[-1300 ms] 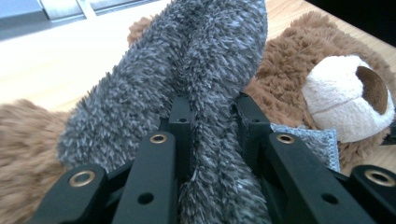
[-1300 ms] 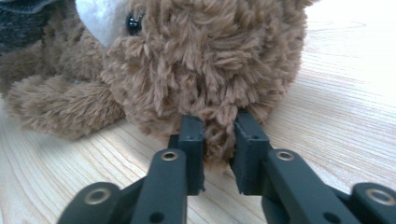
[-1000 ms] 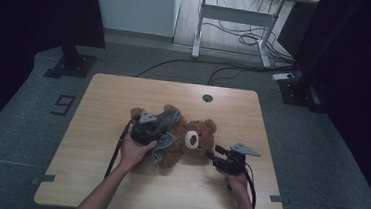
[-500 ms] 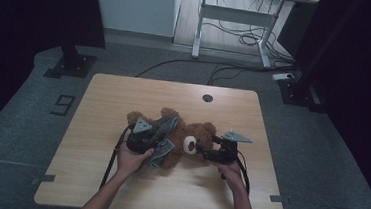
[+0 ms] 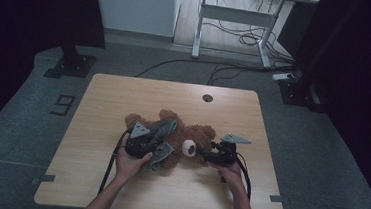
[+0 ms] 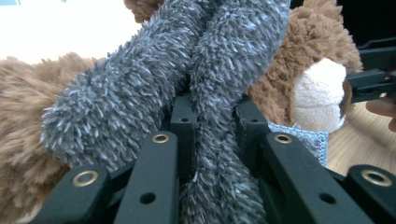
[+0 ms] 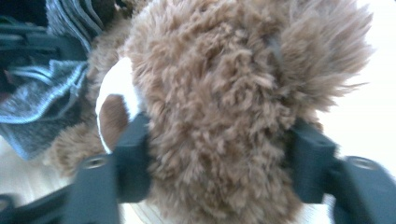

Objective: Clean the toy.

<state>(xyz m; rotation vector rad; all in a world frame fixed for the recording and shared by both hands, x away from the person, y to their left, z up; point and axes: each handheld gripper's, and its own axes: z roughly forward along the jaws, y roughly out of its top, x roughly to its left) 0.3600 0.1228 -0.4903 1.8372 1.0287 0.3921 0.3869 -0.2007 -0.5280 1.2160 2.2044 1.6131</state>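
Both claws work on a brown teddy bear (image 5: pixel 190 140) lying near the middle of a light wooden table (image 5: pixel 124 94), seen from above with the person's forearms entering from the near edge.

Left gripper (image 5: pixel 146 140) is clamped tight on a fuzzy grey garment (image 5: pixel 163 133) (it looks like a small knitted piece with a ribbed hem) that lies over the bear's body. In the left gripper view, the grey garment (image 6: pixel 210 93) runs up between the two black jaws in a thick fold and spreads out above them, while the bear's brown fur (image 6: pixel 299 60) fills the space behind it. To the right of these jaws sits the bear's cream muzzle (image 6: pixel 322 93), and just past it the dark tips of the other claw (image 6: pixel 373 77) come in from the edge.

Right gripper (image 5: pixel 214 152) is at the bear's head, on the side away from the left claw. Its jaws have just been closing, and in the right gripper view they sit on either side of the head (image 7: pixel 215 116), pressing into the fur. To the left of these jaws the cream muzzle with its brown nose (image 7: pixel 114 100) faces sideways, and farther left lies the grey garment (image 7: pixel 42 102), its ribbed edge showing. This view is slightly blurred.
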